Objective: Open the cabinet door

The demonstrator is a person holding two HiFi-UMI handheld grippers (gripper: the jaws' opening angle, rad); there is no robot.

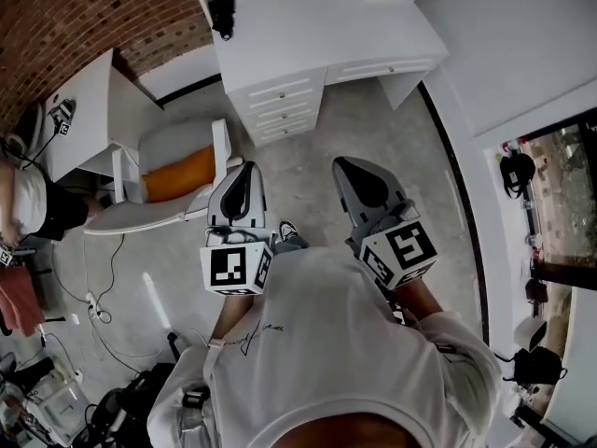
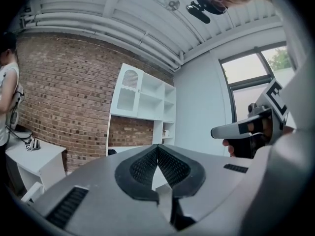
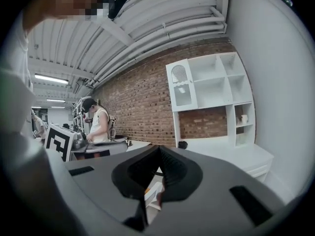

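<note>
1. Left gripper (image 2: pixel 157 148): fingers together, nothing between them; aimed roughly level toward a white shelf unit (image 2: pixel 165 100).
2. Right gripper (image 3: pixel 158 151): fingers together as well, empty; held just beside the left one, both out in front of the person's chest in the head view.
3. Cabinet door (image 3: pixel 181 86): white, with an arched slatted vent near its top; looks closed; upper left compartment of the shelf unit, against the brick wall (image 3: pixel 142 107), above the white desk (image 1: pixel 317 35); well apart from both grippers.
4. White chair (image 1: pixel 177 143) with orange cushion (image 1: pixel 179 175) on the floor, left of the left gripper; another person (image 3: pixel 98 124) stands at a table far off.
</note>
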